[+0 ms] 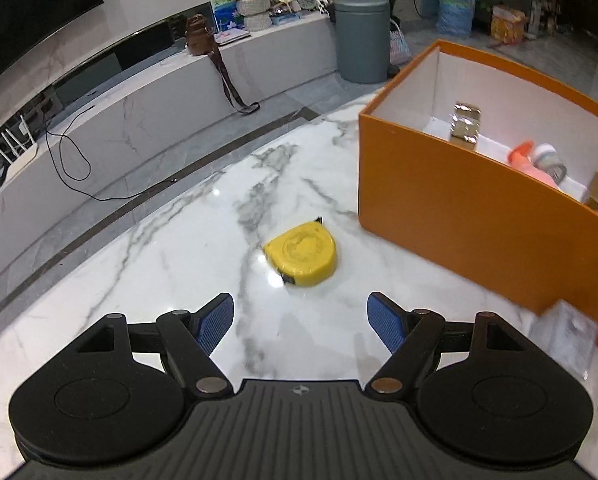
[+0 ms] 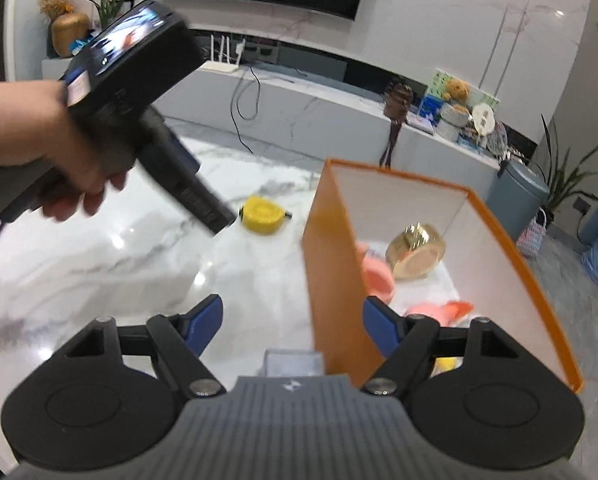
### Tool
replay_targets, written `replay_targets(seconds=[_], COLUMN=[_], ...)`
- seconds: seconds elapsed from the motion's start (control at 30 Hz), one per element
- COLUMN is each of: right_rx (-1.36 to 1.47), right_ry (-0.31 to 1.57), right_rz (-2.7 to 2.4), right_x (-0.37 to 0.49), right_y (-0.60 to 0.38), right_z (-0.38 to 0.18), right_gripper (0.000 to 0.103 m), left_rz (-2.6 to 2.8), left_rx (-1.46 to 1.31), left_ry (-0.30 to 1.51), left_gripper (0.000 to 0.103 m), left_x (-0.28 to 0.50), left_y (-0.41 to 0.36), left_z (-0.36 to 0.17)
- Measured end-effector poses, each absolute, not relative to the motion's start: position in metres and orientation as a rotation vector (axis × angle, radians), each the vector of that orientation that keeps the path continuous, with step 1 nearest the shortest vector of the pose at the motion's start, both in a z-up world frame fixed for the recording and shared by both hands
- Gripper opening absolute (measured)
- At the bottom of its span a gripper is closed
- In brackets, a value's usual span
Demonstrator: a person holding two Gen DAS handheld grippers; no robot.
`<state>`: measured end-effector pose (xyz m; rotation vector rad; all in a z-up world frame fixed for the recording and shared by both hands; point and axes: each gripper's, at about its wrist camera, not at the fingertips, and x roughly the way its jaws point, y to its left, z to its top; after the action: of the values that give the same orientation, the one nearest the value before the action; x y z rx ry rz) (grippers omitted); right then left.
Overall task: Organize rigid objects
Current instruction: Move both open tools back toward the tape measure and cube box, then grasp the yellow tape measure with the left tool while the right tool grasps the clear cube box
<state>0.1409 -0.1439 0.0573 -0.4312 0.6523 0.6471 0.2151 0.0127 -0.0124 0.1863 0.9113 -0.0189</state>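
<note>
White marble table (image 1: 171,264), living room behind: TV console (image 1: 147,92), grey bin (image 1: 361,38), potted plants. Yellow tape measure (image 1: 301,255) flat on the table, ahead of the left gripper (image 1: 300,322), not touching it; jaws wide apart, empty. Orange box (image 1: 451,200) just right of the tape, holding a gold alarm clock (image 2: 415,250) and pink items. Right gripper (image 2: 293,324) also spread, empty, straddling the box wall. Clear small case (image 2: 293,362) near the box corner.
</note>
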Motion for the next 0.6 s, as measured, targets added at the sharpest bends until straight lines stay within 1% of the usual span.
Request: replay_targets(seconds=[0.27, 0.47, 0.6], right_rx=[-0.512, -0.647, -0.733], right_ry=[0.667, 0.586, 0.538], right_rz=[0.578, 0.523, 0.507], right_x=[0.124, 0.113, 0.101], right_y=[-0.135, -0.126, -0.120], right_z=[0.014, -0.004, -0.019], right_gripper=[0.076, 0.076, 0.078], left_rz=[-0.022, 0.008, 0.017], left_rx=[0.161, 0.142, 0.157], left_ry=[0.911, 0.908, 0.881], left_gripper=[0.089, 0.089, 0.089], left_x=[0.241, 0.256, 0.260], left_y=[0.014, 0.016, 0.014], left_z=[-0.039, -0.055, -0.060])
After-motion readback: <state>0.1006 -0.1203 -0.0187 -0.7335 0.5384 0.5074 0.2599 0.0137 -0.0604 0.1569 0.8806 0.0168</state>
